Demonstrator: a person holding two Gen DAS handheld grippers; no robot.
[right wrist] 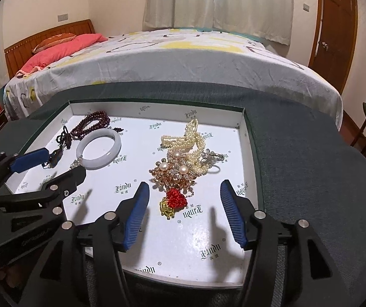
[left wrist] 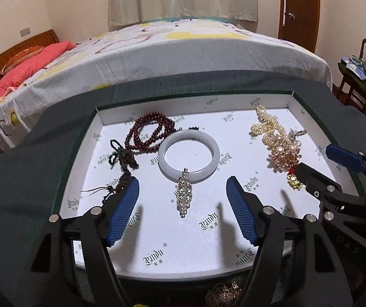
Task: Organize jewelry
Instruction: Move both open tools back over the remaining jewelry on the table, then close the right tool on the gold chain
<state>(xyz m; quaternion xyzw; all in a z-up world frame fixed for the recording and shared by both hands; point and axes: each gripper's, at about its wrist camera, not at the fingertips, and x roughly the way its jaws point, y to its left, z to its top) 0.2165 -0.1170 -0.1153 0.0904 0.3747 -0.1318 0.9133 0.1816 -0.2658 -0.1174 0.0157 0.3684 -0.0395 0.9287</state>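
Surroundings: a bed with a patterned grey-and-yellow sheet [left wrist: 183,51] stood behind the shallow white printed-paper tray [left wrist: 183,243] on dark green cloth [right wrist: 298,153]; nothing blocked the jewelry.
Left gripper [left wrist: 183,204]: blue-padded fingers spread, pinching nothing; the glittering rhinestone brooch [left wrist: 184,194] lay on the tray between them, its top against the single milky white jade bangle [left wrist: 189,156].
Right gripper [right wrist: 184,209]: fingers spread, empty; the red knotted charm with a gold ornament [right wrist: 174,200] lay between them (untouched).
Count: one dark red bead strand [left wrist: 149,133], one pearl-and-gold cluster [right wrist: 183,158].
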